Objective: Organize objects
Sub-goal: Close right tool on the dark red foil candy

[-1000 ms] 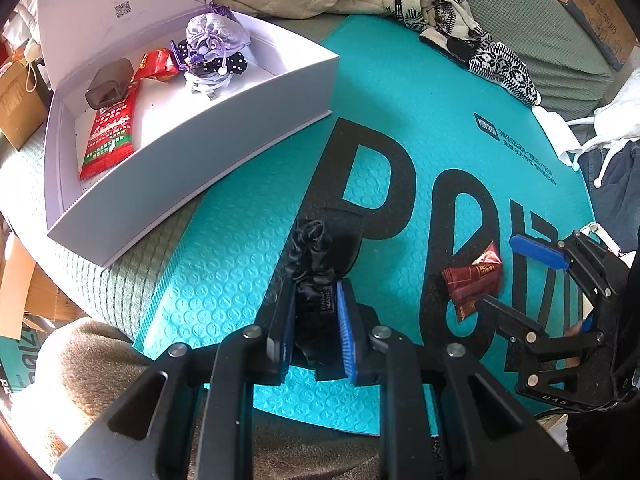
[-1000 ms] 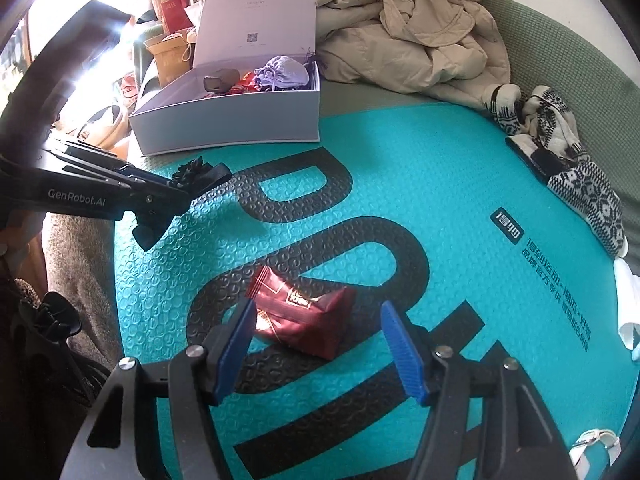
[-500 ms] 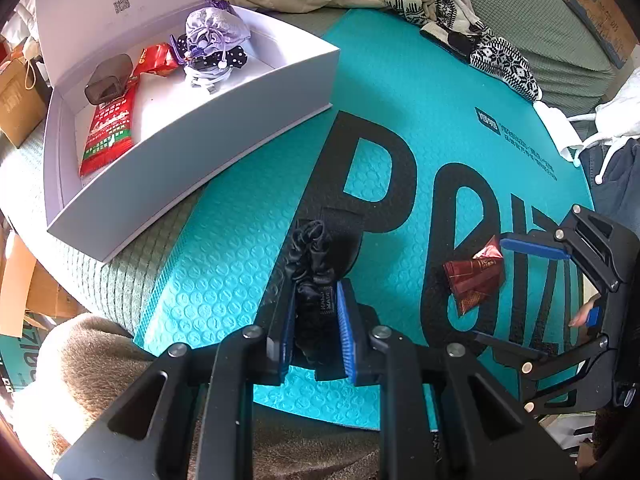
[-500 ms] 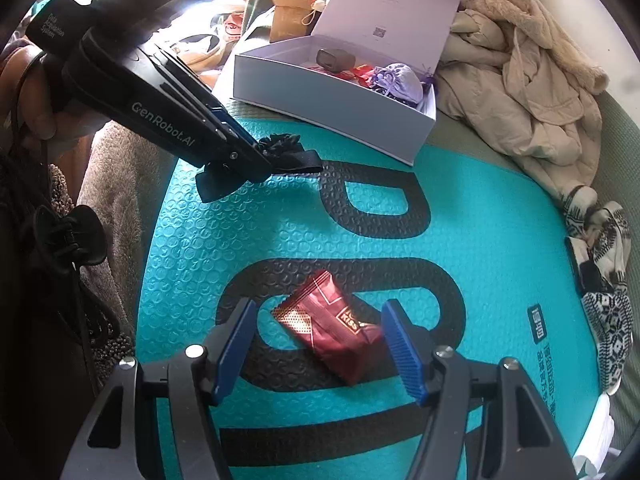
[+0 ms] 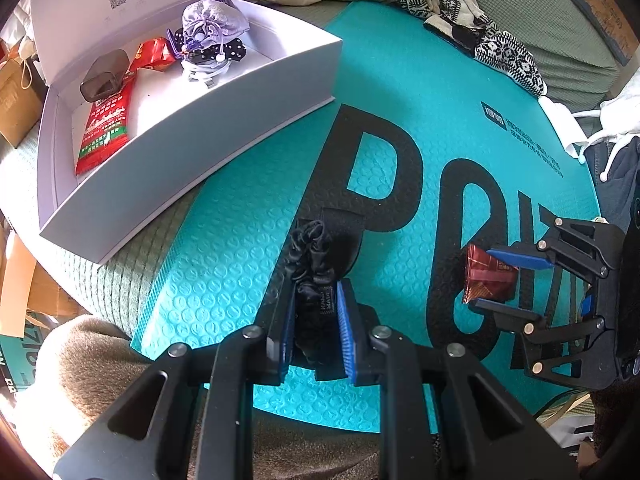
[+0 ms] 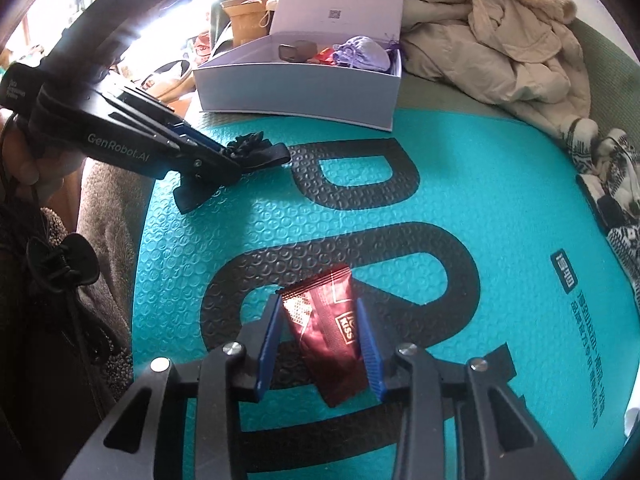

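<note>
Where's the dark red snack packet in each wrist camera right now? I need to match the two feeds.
Left wrist: dark red snack packet at the right edge, between the right gripper's blue pads, on the teal mat.
Right wrist: the packet is bottom centre, between that camera's own pads, its jaws having just been closing.
Shared landmark: the white box, upper left in the left view, top centre in the right.

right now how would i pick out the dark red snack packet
Start at the big teal foam mat with black lettering, in front of the white box. The dark red snack packet lies on the lettering between the right gripper fingers, glossy foil, unlike the black hair scrunchie nearby.
</note>
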### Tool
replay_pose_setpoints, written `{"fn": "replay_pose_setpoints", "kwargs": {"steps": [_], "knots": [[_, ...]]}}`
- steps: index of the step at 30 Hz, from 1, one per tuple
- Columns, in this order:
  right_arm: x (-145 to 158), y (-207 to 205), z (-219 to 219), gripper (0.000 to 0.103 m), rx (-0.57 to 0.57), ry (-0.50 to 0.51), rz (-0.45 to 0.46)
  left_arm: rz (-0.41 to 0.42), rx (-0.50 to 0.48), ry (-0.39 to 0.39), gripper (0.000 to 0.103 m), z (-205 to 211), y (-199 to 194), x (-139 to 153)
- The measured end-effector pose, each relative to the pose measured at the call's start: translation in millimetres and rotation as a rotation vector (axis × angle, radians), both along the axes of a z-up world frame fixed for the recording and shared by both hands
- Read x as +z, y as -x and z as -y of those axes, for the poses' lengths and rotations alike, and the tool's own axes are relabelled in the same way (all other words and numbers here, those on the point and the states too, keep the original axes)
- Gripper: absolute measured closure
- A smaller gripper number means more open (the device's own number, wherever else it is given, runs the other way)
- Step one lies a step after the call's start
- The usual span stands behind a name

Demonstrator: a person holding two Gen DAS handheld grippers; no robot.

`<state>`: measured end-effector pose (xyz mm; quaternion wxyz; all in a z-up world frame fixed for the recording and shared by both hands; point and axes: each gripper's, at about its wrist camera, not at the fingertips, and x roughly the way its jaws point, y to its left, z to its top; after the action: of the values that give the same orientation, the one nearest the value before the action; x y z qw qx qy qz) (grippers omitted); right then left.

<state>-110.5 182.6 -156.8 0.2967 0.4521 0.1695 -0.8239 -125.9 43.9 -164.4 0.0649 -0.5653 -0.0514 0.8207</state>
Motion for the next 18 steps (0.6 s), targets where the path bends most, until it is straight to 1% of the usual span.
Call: {"fn": "replay_pose_setpoints", "kwargs": {"steps": [1,2,4,7,14,15,16,17,18], "knots": [[0.1,0.8,-2.0,0.064,-0.02,-0.006,0.003,0.0,0.0,-0.002,0.084,0.5,0.0,-0.3],[-0.1,1.0,-3.8,0.06,-0.039,-0.016,0.006,0.0,0.0,-0.004,0.084,1.2,-0.1,-0.5],[-1.1,0.1,-8.3,0.055,-0.054,-0.016,0.011,0.0,0.001,-0.006,0.084,2.0,-0.2,-0.7],[-1.2,-0.7,-13.7,0.053,-0.067,-0.011,0.02,-0.001,0.0,-0.008,0.084,2.5,-0.8,-1.2],[-2.9,-4.0,-14.8,0.053,-0.078,-0.008,0.005,-0.003,-0.001,-0.015,0.084,2.5,-2.5,-1.0],[-3.2,-4.5,-15.7,0.053,-0.082,-0.004,0.002,-0.003,-0.001,-0.015,0.084,2.6,-2.4,-1.0],[-3.8,-5.1,-16.5,0.058,-0.086,-0.005,-0.01,-0.003,0.0,-0.016,0.084,3.0,-2.6,-1.0],[-3.8,-5.7,-17.9,0.067,-0.093,-0.006,-0.023,-0.003,0.001,-0.017,0.084,3.3,-2.6,-1.1],[-3.9,-5.3,-19.7,0.069,-0.103,-0.002,-0.027,-0.003,0.002,-0.018,0.084,3.6,-2.6,-1.3]]}}
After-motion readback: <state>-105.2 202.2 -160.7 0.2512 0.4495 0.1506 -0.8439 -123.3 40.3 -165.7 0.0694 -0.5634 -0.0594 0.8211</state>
